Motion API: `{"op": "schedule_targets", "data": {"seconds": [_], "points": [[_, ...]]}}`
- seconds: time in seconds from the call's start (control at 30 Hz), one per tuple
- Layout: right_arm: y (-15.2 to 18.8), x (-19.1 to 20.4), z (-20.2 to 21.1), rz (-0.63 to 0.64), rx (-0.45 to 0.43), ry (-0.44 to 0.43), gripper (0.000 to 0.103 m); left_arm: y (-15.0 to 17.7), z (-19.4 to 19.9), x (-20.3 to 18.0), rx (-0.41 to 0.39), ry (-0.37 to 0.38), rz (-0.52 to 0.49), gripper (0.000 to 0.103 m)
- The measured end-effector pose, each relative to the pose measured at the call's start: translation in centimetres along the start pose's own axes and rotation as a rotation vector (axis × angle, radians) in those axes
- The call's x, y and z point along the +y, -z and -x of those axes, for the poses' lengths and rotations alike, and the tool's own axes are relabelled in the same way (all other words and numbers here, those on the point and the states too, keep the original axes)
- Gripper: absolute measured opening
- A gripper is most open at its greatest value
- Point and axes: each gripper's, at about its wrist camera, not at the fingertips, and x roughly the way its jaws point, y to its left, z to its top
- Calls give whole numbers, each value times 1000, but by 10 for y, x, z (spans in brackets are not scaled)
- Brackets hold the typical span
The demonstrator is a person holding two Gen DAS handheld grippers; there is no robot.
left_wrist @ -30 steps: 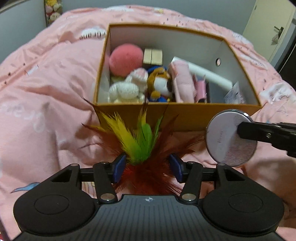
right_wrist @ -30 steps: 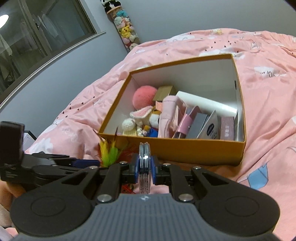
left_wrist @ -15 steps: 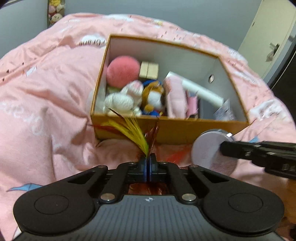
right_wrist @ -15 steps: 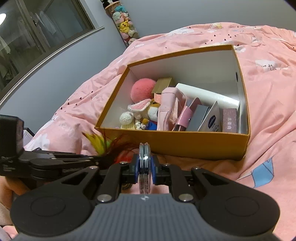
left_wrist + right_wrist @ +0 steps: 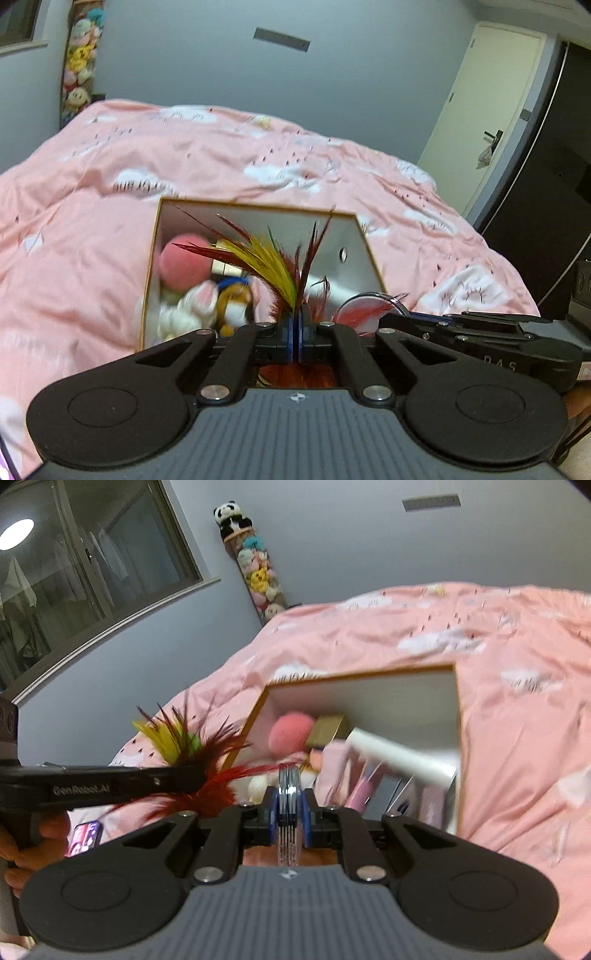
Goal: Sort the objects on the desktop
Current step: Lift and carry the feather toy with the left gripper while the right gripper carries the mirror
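L gripper [image 5: 294, 332] clamped on feather toy [image 5: 273, 266] — R gripper [image 5: 289, 812] on round case [image 5: 288, 786], near box [image 5: 460, 716]

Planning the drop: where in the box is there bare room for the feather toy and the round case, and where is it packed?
Inside the box, free space shows only along the bare grey back wall, behind the white roll. The near-left corner is crowded with the pink ball and plush toys; the near-right side holds upright cards and packets. The pink bedding left of the box is clear.
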Motion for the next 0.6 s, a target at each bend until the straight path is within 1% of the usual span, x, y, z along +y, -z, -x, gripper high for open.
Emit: {"op": "schedule_targets", "data": {"seconds": [0.3, 0.4, 0.6], "points": [[-29, -18, -2, 47, -63, 89, 14, -32, -33, -17, -57, 4, -14, 2], [-37, -25, -9, 55, -67, 114, 14, -41, -48, -18, -54, 10, -15, 2], [-49, -39, -26, 54, -63, 152, 14, -63, -74, -11, -46, 45, -8, 2]]}}
